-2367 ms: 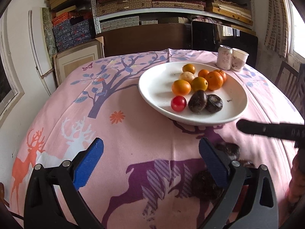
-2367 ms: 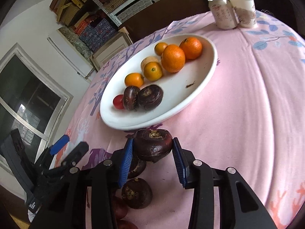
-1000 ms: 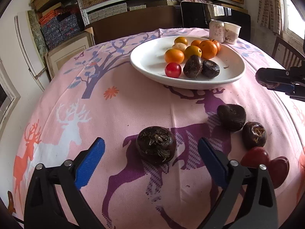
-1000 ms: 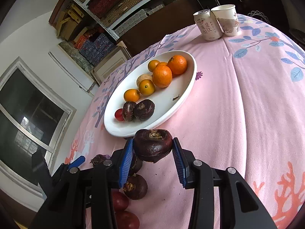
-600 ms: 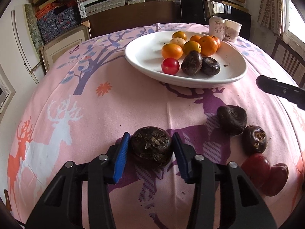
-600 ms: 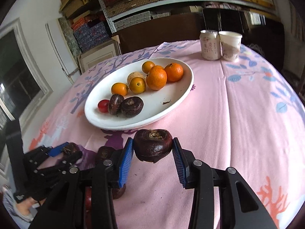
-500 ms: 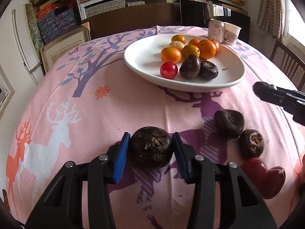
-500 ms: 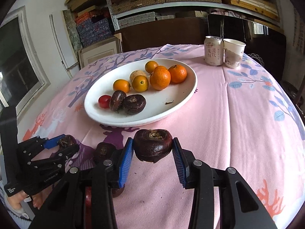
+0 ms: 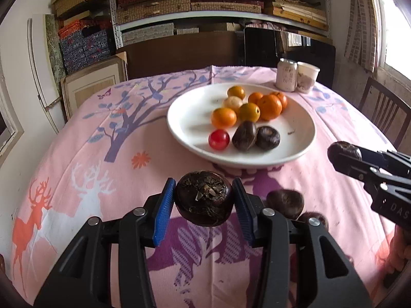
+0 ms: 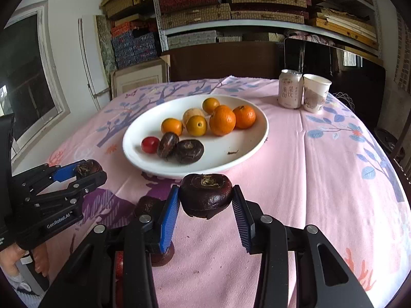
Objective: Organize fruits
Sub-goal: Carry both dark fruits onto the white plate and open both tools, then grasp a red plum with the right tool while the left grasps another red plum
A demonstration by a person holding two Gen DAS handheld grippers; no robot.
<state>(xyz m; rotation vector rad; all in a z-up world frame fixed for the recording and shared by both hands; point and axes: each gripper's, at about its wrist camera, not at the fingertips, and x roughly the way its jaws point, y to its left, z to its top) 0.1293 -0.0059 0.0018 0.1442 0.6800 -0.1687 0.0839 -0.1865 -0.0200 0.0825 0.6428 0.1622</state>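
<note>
At twelve o'clock I'm looking at shelves (image 10: 257, 12) stacked with woven and patterned boxes, and a dark wooden cabinet (image 10: 221, 61) is sitting below them. A drink can (image 10: 290, 89) is standing at about one o'clock, touching a paper cup (image 10: 315, 93) on its right (both upright). A framed panel (image 9: 90, 87) is leaning at ten o'clock. A wooden chair (image 9: 382, 113) is showing at three o'clock in my left view. The pink deer-print tablecloth (image 10: 334, 179) is covering the table.

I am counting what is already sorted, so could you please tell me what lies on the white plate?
On the plate lie five orange fruits, one pale fruit, a tomato and two water chestnuts. Nothing shows behind them.
</note>
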